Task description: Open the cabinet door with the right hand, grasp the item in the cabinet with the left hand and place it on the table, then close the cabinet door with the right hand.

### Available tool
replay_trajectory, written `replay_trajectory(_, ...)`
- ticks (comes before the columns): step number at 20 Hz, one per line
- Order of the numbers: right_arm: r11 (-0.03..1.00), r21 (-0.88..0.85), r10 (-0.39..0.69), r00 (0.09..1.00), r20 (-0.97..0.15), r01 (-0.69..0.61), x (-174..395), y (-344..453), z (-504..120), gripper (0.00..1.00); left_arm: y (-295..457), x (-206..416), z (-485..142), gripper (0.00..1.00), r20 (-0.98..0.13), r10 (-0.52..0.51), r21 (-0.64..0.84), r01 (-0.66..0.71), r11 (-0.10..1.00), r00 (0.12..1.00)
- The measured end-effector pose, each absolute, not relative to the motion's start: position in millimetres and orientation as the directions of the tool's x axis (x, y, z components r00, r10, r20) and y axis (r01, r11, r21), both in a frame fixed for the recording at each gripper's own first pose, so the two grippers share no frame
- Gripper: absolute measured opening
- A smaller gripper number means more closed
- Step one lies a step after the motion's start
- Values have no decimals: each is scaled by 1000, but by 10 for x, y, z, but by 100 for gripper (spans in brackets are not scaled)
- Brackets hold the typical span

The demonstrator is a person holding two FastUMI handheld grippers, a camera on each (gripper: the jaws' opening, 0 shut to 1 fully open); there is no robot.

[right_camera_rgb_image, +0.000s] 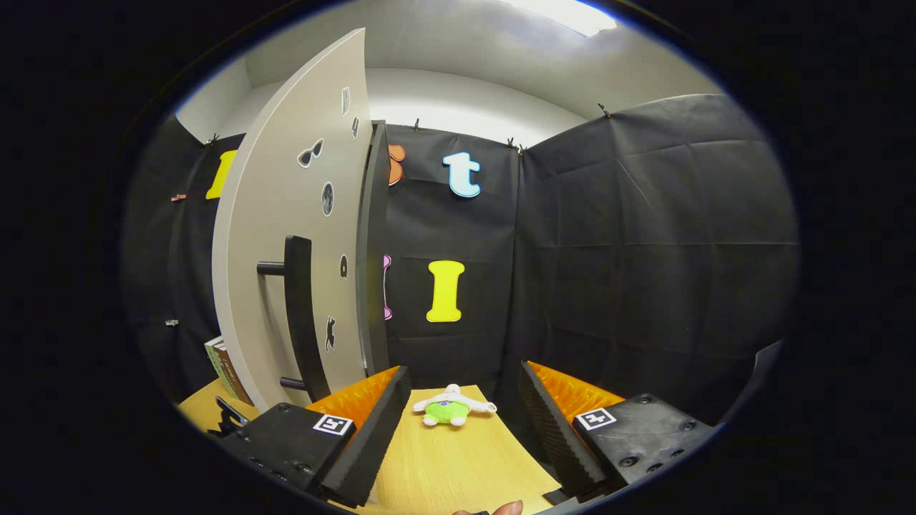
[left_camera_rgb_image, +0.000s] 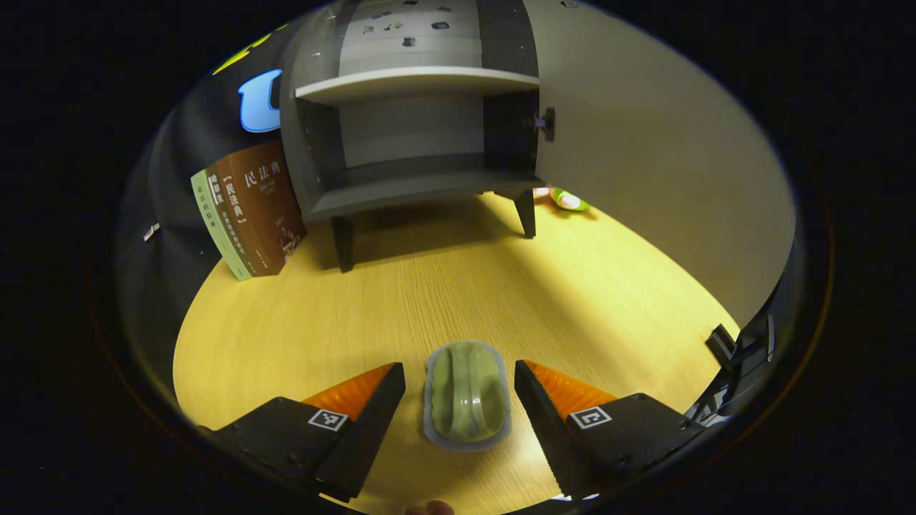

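A green ridged item on a grey pad point(left_camera_rgb_image: 467, 403) lies on the wooden table point(left_camera_rgb_image: 458, 300), between the fingers of my left gripper point(left_camera_rgb_image: 459, 400), which stands open with a gap on each side. Farther back the grey cabinet point(left_camera_rgb_image: 415, 143) shows its two bare shelves, and its pale door point(left_camera_rgb_image: 644, 157) is swung wide to the right. In the right gripper view the door point(right_camera_rgb_image: 286, 243) stands edge-on to the left with its dark bar handle point(right_camera_rgb_image: 300, 315). My right gripper point(right_camera_rgb_image: 461, 422) is open, to the right of the handle and apart from it.
Books point(left_camera_rgb_image: 250, 211) lean beside the cabinet on its left. A small green and white plush toy point(right_camera_rgb_image: 451, 409) lies on the table beyond my right gripper, and the plush toy point(left_camera_rgb_image: 569, 199) also peeks out past the cabinet's right leg. Black cloth walls close in behind.
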State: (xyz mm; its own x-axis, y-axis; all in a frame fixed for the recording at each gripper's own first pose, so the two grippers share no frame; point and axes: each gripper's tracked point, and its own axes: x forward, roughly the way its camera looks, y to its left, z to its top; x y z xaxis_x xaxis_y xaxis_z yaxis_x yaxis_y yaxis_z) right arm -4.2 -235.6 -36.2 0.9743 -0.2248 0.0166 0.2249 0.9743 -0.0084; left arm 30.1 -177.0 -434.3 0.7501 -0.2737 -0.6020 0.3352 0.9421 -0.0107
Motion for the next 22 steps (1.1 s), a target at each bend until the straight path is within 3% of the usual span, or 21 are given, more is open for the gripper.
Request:
replay_trajectory(7, 974, 9, -225, 974, -2, 225, 30, -2347, -367, 97, -1368, 161, -3228, 96, -448, -277, -22, 299, 954, 850)
replay_trajectory(17, 981, 53, -183, 982, -38, 185, 152, -2026, -307, 97, -846, 153, -1158, 96, -103, -244, 15, 246, 969, 964)
replay_trajectory(21, 972, 51, -228, 973, -27, 230, 105, -2025, -301, 95, -820, 140, -770, 96, -60, -276, -31, 275, 961, 959)
replay_trajectory(22, 970, 49, -239, 971, -24, 240, 96, -2010, -296, 100, -776, 141, -714, 96, -65, -277, -49, 274, 960, 959)
